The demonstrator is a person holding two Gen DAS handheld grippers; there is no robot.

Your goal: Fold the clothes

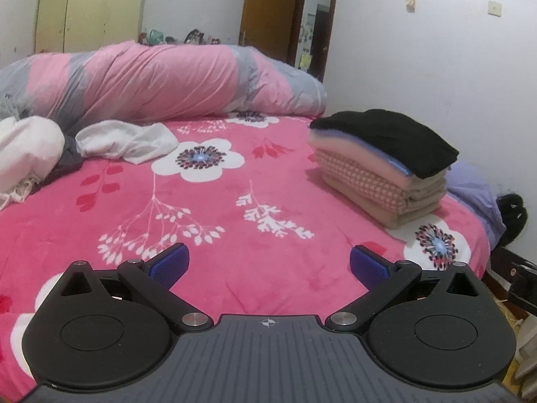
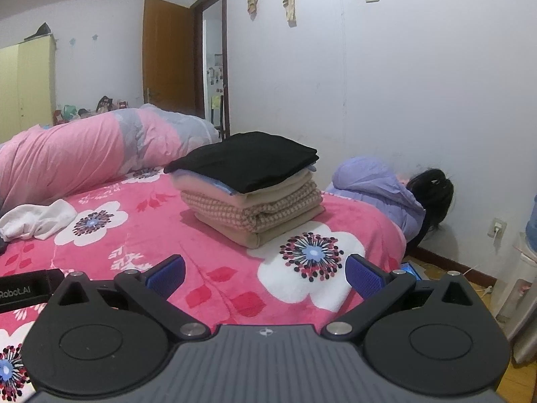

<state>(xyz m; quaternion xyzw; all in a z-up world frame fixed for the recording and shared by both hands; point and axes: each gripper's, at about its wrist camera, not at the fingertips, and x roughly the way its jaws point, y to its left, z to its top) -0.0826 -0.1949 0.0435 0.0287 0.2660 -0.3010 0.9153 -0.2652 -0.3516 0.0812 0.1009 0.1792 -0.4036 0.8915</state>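
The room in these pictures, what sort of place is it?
Most likely a home bedroom. A bed with a pink flowered blanket fills the view, a rolled duvet lies along its far side, and a wardrobe stands against the wall. A stack of folded clothes rests on the bed.

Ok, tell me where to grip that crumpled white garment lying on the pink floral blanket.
Likely best: pinch the crumpled white garment at its raised loose end nearest the white flower print, coming from the front with the open left gripper. That end lies free of the heap beside it.
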